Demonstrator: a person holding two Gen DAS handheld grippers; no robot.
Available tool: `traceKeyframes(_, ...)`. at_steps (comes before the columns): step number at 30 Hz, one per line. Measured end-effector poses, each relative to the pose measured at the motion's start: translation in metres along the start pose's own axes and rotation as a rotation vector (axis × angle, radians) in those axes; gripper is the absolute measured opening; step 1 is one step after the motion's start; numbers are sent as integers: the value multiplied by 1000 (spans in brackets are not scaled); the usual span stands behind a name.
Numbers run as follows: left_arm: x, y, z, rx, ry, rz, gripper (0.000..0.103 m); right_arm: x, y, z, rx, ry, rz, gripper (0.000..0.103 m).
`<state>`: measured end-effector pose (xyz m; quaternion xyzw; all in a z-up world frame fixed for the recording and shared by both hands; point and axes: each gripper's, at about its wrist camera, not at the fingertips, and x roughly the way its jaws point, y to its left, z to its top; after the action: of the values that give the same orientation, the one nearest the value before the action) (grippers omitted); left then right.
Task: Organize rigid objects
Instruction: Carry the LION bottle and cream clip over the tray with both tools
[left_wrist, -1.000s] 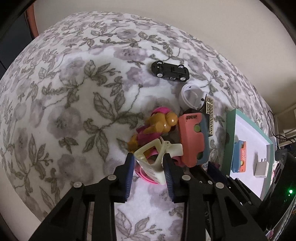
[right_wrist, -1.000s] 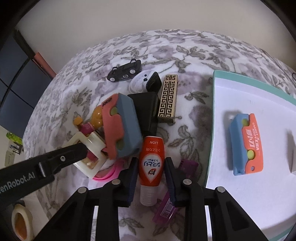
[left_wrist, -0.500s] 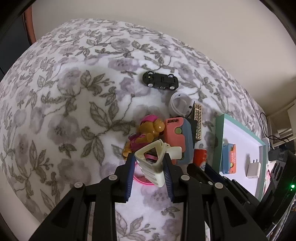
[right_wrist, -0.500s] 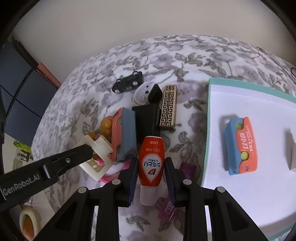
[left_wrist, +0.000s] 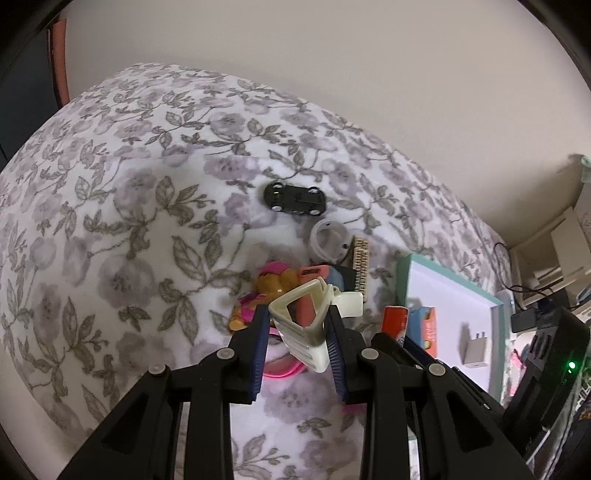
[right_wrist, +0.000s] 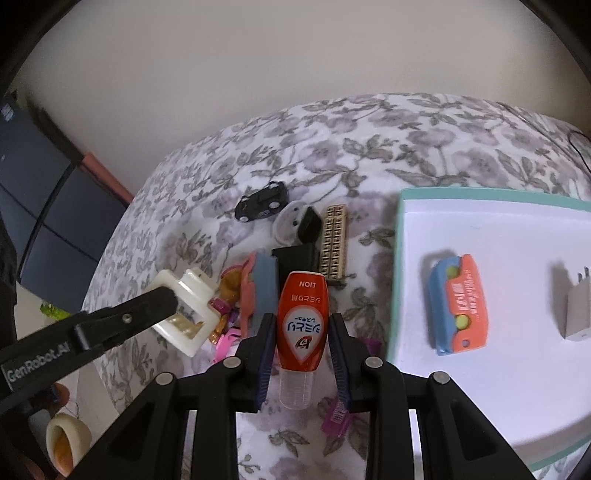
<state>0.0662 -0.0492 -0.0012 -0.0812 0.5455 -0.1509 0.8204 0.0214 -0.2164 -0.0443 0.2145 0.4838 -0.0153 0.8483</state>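
Both claws loaded. Left gripper (left_wrist: 297, 338) is closed down on the cream hair clip (left_wrist: 308, 325), pads on its two long sides, clip hanging above the pile just left of the tray (left_wrist: 402, 291). Right gripper (right_wrist: 302, 341) is pinched narrow on the orange LION bottle (right_wrist: 302, 317), cap end toward the camera, held above the blanket (right_wrist: 369, 155) just left of the tray's near corner

Handling, my read:
- clip: light hollow plastic, stiff frame, but spring-hinged, so squeezing the wrong axis could pop it open. Current hold across the flat sides looks right; teeth end sticks out past the pads, so watch for snagging on the pile
- bottle: smooth glossy plastic, probably light, body may give slightly. Slip risk along its taper; grip sits on the widest part of the body, fine, don't move toward the clear cap

View differences:
- right wrist view shows most of the tray floor with the orange-blue case (right_wrist: 460, 304) and white charger (right_wrist: 576, 314), plenty of free space nearer the camera. It also shows the left claw side-on with the clip clear of the toys
- left wrist view shows the doll (left_wrist: 266, 295) and pink ring directly under the clip, and the black toy car (left_wrist: 295, 198) farther from the tray; the tray is only a foreshortened sliver there, bottle barely visible
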Motion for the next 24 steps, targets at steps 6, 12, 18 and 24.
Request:
traceKeyframes(6, -5, -21, -3, 23, -19, -58, 31, -22, -25, 4, 51, -46, -80, 30)
traceKeyframes(12, 0, -53, -13, 82, 5, -131, 31, -42, -61, 3, 106, -49, -218, 30)
traceKeyframes(18, 13, -88, -30, 162, 62, -169, 31, -58, -104, -2, 200, -32, -325, 30)
traceKeyframes(24, 35, -125, -54, 265, 142, -168, 31, -62, -142, -8, 285, 3, -396, 30)
